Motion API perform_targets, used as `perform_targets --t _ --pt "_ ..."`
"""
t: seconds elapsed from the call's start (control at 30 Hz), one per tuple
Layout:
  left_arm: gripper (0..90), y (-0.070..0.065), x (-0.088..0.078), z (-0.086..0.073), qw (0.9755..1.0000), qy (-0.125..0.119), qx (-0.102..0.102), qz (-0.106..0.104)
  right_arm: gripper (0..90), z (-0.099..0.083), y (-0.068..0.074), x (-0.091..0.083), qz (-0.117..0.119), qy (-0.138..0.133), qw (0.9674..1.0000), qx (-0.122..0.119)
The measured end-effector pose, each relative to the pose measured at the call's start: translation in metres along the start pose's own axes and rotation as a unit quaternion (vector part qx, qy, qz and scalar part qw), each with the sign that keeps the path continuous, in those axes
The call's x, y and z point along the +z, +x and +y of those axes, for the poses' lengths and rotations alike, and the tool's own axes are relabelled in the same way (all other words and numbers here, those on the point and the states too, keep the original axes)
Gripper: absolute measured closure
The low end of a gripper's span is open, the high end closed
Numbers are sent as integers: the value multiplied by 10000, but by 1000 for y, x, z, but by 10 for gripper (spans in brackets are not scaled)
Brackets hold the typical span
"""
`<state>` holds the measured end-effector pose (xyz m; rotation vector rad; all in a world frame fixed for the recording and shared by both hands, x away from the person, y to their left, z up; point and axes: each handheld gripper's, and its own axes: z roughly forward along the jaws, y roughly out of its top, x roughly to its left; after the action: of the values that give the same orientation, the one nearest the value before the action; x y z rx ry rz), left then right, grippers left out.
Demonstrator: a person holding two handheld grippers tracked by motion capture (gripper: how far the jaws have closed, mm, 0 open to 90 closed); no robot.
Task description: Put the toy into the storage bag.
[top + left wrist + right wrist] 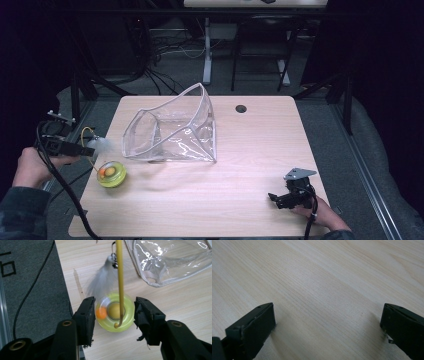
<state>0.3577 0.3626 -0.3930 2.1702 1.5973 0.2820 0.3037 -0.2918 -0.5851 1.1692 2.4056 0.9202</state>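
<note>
1. Desk [240, 165] — pale wood; a clear plastic pouch [172, 127] stands open near its middle.
2. Left gripper [115, 315] — held over the desk's left edge, jaws apart and gripping nothing in the left gripper view.
3. Cat toy — a yellow-green ring [115, 312] with an orange ball [101, 313] lies flat on the desk near the left edge; a yellow wand [120, 282] rises from it, with a white feather [101, 282] beside it.
4. Right gripper [286, 199] — low over bare wood at the near right, jaws wide apart, empty.

Toy ring [111, 173] lies left of pouch [172, 131] on table [240, 165].
</note>
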Motion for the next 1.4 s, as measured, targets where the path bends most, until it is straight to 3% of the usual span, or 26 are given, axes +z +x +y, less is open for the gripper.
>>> perform_targets --t 0.1,0.2,0.53,0.7,1.4 --pt "576 -1 2 2 10000 72 43 -14 0 0 0 0 3 -2 10000 2" --pt "680 -2 2 4 9999 96 83 19 0 0 0 0 2 -4 10000 5" --pt "768 -1 3 4 9999 98 45 85 0 0 0 0 1 -2 10000 5" --pt "872 0 4 3 9999 86 25 89 0 0 0 0 0 1 10000 5" --pt "884 -7 -7 10 9993 100 264 252 0 0 0 0 -2 7 10000 0"
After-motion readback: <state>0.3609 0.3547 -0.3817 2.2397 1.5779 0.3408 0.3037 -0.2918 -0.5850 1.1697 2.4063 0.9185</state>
